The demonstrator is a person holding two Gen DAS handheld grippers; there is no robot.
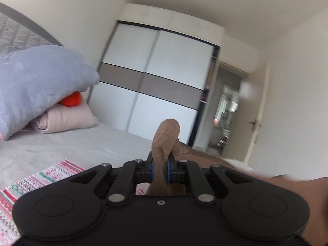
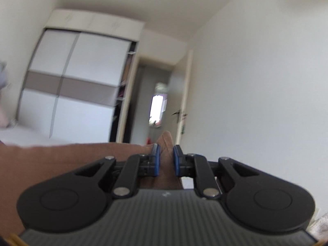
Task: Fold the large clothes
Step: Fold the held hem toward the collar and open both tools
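A brown ribbed knit garment [image 1: 164,141] is pinched between the blue pads of my left gripper [image 1: 160,169], which is shut on it; a fold of the cloth sticks up past the fingertips and the rest trails off to the right over the bed. In the right wrist view my right gripper [image 2: 166,158] is shut on another part of the same brown garment [image 2: 82,155], which stretches taut to the left at fingertip height. Both grippers point roughly level toward the wardrobe. Most of the garment is hidden below the gripper bodies.
A grey-sheeted bed [image 1: 82,143] carries a patterned pink, white and green cloth [image 1: 37,182], a grey-blue pillow [image 1: 37,86], a folded pink blanket [image 1: 65,121] and something orange [image 1: 71,100]. A white sliding-door wardrobe [image 1: 155,78] stands ahead, an open doorway [image 2: 160,106] to its right.
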